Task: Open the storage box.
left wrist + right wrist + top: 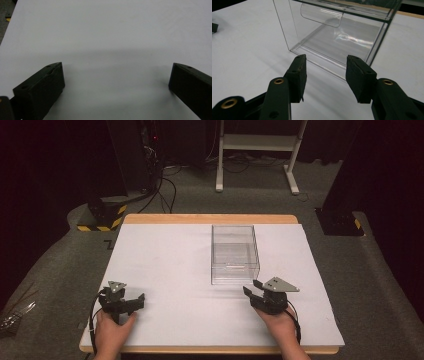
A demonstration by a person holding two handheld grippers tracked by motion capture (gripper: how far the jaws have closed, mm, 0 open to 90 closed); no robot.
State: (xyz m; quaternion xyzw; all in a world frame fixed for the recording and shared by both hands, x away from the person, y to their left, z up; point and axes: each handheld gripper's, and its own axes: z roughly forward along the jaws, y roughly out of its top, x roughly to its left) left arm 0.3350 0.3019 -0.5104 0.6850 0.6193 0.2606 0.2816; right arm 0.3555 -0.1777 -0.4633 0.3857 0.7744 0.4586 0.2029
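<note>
The clear plastic drawer box (235, 254) stands upright on the white table (165, 265), right of centre and toward the far half. It is a transparent case holding one drawer, and the drawer's curved pull tab (322, 17) faces the person's side. In the right gripper view the drawer front appears flush with the case, so the drawer is judged closed. Nothing can be made out inside it.

The right gripper (256, 289) sits just short of the box's near right corner, apart from it. Its jaws stand wide and released, with nothing between them; they point at the lower front edge of the box, below the pull tab.

The left gripper (134, 301) rests near the table's front left edge, well apart from the box. Its jaws are also spread and empty, over bare table surface (105, 37).

Step in hand, as judged: approach of the right gripper to the drawer front, before any contact.

The next move calls for:
- Raising the right gripper to the height of the pull tab.
- Aligning the jaws so that the tab passes between them.
- Closing on the tab, then pulling straight toward the person.

The case is light and may slide; the left gripper is free to steady it.
</note>
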